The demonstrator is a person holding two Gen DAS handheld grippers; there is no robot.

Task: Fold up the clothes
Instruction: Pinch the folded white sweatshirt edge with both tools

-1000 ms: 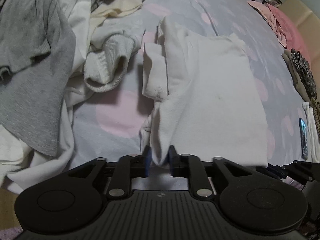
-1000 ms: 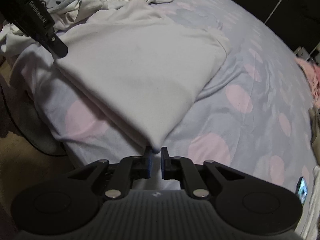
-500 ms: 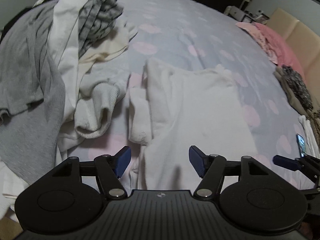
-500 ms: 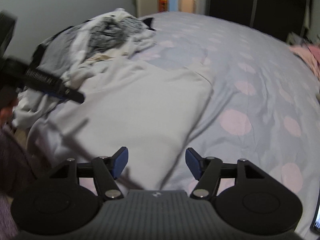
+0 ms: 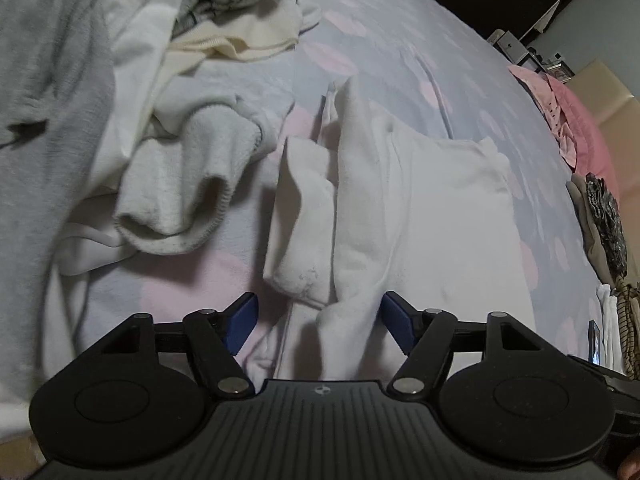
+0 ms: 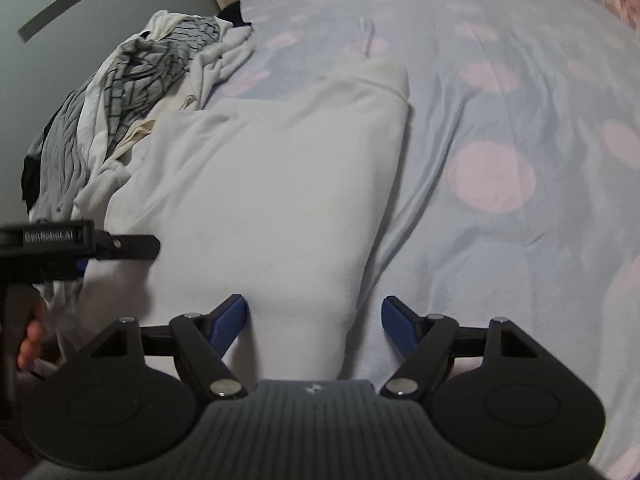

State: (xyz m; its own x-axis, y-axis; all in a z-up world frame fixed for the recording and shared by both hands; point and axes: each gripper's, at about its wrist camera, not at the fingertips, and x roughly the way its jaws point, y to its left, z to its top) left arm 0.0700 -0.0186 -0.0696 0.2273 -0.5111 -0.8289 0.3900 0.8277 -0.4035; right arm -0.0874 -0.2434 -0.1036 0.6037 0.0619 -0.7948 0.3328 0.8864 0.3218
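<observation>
Both your claws are spread wide with nothing in them. Your left gripper (image 5: 318, 322) has a bunched ridge of the white garment (image 5: 420, 216) rising between its fingers, and a loose cuffed flap (image 5: 300, 236) lies just ahead to its left — close now and you could pinch both layers and drag the fold askew. Your right gripper (image 6: 314, 320) straddles the garment's near corner, its folded edge just inside the right finger; grab too shallow and the cloth may slip out. Further off to the left, the unfolded pile (image 5: 132, 80) nearly touches the garment — a wide swing could snag it.
</observation>
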